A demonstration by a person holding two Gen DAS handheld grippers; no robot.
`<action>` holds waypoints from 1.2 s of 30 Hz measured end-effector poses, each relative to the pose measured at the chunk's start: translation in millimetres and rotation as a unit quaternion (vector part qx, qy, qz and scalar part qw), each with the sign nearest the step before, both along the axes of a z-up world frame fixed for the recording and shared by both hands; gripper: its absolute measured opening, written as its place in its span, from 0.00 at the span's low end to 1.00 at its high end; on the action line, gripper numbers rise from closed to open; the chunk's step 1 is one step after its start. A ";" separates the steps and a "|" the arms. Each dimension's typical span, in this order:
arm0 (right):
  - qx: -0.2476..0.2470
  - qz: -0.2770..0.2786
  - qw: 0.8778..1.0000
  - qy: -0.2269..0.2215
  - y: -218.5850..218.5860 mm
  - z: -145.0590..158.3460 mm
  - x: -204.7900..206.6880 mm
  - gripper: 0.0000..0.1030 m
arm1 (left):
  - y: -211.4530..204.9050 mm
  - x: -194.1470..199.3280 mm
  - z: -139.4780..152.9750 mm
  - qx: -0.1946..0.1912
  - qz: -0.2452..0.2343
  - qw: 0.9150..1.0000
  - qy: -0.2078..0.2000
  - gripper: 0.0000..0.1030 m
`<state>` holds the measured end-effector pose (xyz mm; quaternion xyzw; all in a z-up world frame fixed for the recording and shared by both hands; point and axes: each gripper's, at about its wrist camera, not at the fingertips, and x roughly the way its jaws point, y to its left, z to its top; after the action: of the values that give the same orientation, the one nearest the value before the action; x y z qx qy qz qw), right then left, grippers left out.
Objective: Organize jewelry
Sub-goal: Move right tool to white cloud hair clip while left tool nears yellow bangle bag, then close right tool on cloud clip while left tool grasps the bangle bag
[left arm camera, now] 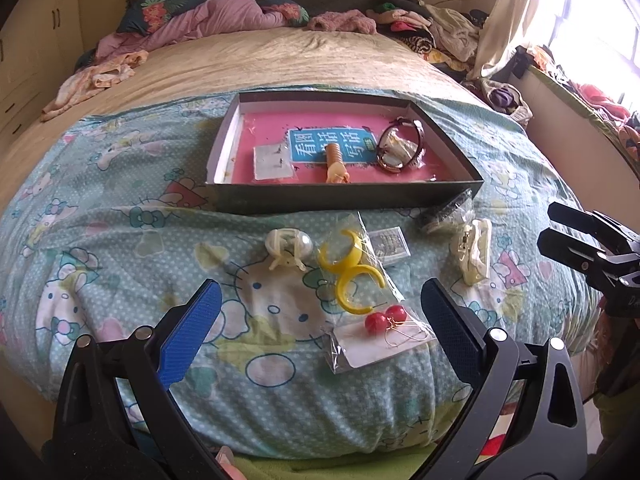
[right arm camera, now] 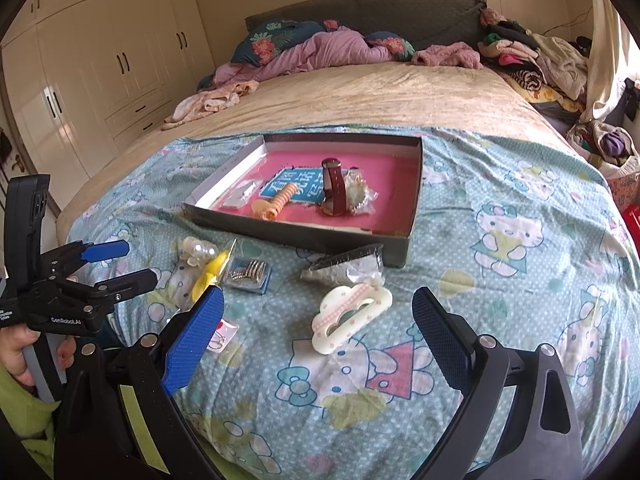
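Note:
A shallow dark box with a pink floor (left arm camera: 452, 152) (right arm camera: 414, 204) sits on the bed. It holds a dark red watch (left arm camera: 400, 144) (right arm camera: 335, 190), an orange spiral hair tie (left arm camera: 335, 162) (right arm camera: 276, 200) and small clear packets. In front of it lie a pearl clip (left arm camera: 286, 248) (right arm camera: 198, 256), yellow crescent clips (left arm camera: 352, 276) (right arm camera: 208, 276), bagged red ball earrings (left arm camera: 386, 316), a small packet of rings (right arm camera: 248, 274), a dark bagged item (right arm camera: 348, 266) and a white cloud hair claw (left arm camera: 476, 252) (right arm camera: 348, 316). My left gripper (left arm camera: 320, 320) is open above the earrings. My right gripper (right arm camera: 320, 328) is open around the cloud claw.
The blue Hello Kitty quilt (left arm camera: 120, 264) (right arm camera: 500, 280) covers the near bed. Pillows and piled clothes (left arm camera: 416, 24) lie at the head. White wardrobes (right arm camera: 100, 64) stand at the left, and a curtained window (left arm camera: 580, 12) at the right.

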<state>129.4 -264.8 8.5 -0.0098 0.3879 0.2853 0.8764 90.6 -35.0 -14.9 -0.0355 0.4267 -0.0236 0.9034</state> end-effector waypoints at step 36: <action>-0.005 -0.016 0.994 0.111 14.2 -73.9 37.0 0.91 | 2.7 50.7 -62.9 -0.177 -0.024 0.979 0.100 0.67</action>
<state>166.3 -250.6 -65.3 0.0240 0.4840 0.2682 0.8326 141.3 -32.3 -77.8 -0.1874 0.5045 -0.1166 0.8347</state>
